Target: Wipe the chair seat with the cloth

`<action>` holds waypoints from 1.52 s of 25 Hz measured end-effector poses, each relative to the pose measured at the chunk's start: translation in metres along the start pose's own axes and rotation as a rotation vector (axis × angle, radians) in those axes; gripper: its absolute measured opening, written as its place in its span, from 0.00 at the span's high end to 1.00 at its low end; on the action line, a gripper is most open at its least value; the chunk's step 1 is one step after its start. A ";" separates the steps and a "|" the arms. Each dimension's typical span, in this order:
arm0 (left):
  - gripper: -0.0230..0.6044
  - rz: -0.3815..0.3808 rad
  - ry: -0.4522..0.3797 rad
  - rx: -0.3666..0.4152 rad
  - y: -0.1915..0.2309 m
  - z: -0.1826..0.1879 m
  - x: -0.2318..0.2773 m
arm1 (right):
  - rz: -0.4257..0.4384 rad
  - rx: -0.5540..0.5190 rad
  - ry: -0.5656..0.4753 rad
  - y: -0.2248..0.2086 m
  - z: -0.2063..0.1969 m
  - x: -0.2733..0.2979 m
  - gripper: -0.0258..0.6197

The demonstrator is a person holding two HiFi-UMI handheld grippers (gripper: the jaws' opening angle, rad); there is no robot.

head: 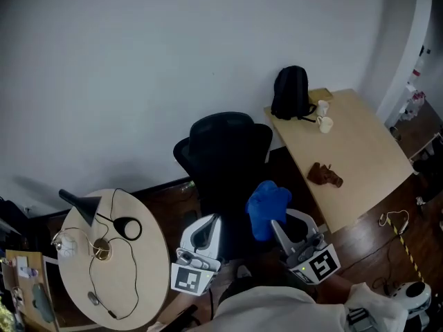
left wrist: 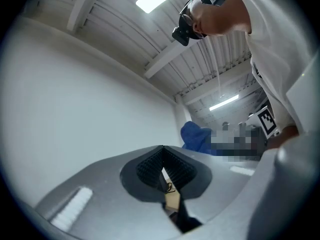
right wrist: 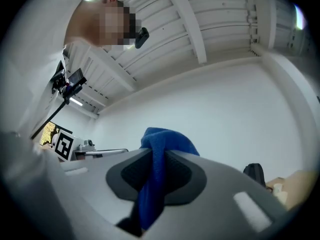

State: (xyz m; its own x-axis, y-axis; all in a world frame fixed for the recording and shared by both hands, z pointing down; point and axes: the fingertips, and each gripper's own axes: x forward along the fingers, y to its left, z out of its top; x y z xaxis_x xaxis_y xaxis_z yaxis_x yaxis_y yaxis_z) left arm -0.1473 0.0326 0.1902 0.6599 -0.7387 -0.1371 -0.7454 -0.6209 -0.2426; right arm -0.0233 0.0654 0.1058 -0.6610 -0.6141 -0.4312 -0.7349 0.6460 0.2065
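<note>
- Two black-and-white square markers are the only print clear enough to make out. One is on the left cube (head: 190,277), the other on the right cube (head: 320,263), and both show patterns, not letters.
- The right tongs (right wrist: 157,170) pinch a blue cloth (head: 267,209). In the right gripper view a fold of it runs down between the ribbed pads and bunches above them.
- The left tongs (left wrist: 163,165) are pressed together on nothing, with only a thin slit of light between their pads.
- The cloth is over the right side of the black chair (head: 228,151), just in front of the backrest. Seat and backrest merge into one dark shape, so I cannot tell whether the cloth touches the seat.
- The wooden surface (head: 360,164) has its long near edge just beside the chair on the right.
- The round pale surface (head: 142,282) lies to the left, its rim near the left tongs.
- A strip of dark floor (head: 169,203) lies open between the round surface and the chair.
- On the wooden surface a black backpack (head: 291,92) stands at the far corner by the wall, with two pale cups (head: 323,120) beside it. A brown lump (head: 325,175) nearer the chair-side edge is too small to identify.
- A thin cable (head: 131,268) loops over the round surface. The clutter at the lower left is blurred and cut off by the frame.
- A pale sleeve (head: 277,313) fills the bottom edge and hides the handles of both tongs.
</note>
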 end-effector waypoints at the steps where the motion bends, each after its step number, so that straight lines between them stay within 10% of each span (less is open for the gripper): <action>1: 0.93 0.001 -0.016 0.014 -0.015 0.007 -0.010 | 0.005 0.006 -0.008 0.009 0.007 -0.015 0.87; 8: 0.93 0.082 -0.048 0.067 -0.121 0.034 -0.099 | 0.068 0.008 -0.087 0.078 0.058 -0.139 0.87; 13: 0.93 0.117 -0.458 0.077 -0.251 0.122 -0.175 | 0.071 0.006 -0.109 0.128 0.100 -0.275 0.87; 19: 0.93 0.101 -0.217 0.099 -0.351 0.095 -0.232 | 0.075 0.040 -0.087 0.166 0.140 -0.372 0.87; 24: 0.93 0.115 -0.413 0.100 -0.404 0.154 -0.278 | 0.077 0.029 -0.116 0.206 0.174 -0.430 0.87; 38: 0.93 0.105 -0.398 0.076 -0.434 0.163 -0.314 | 0.048 0.093 -0.113 0.228 0.198 -0.452 0.87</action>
State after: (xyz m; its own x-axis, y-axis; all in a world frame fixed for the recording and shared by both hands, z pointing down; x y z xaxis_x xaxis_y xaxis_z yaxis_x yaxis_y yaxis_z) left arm -0.0158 0.5764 0.1823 0.5764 -0.6289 -0.5218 -0.8115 -0.5154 -0.2753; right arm 0.1382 0.5799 0.1742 -0.6700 -0.5301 -0.5197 -0.6822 0.7158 0.1493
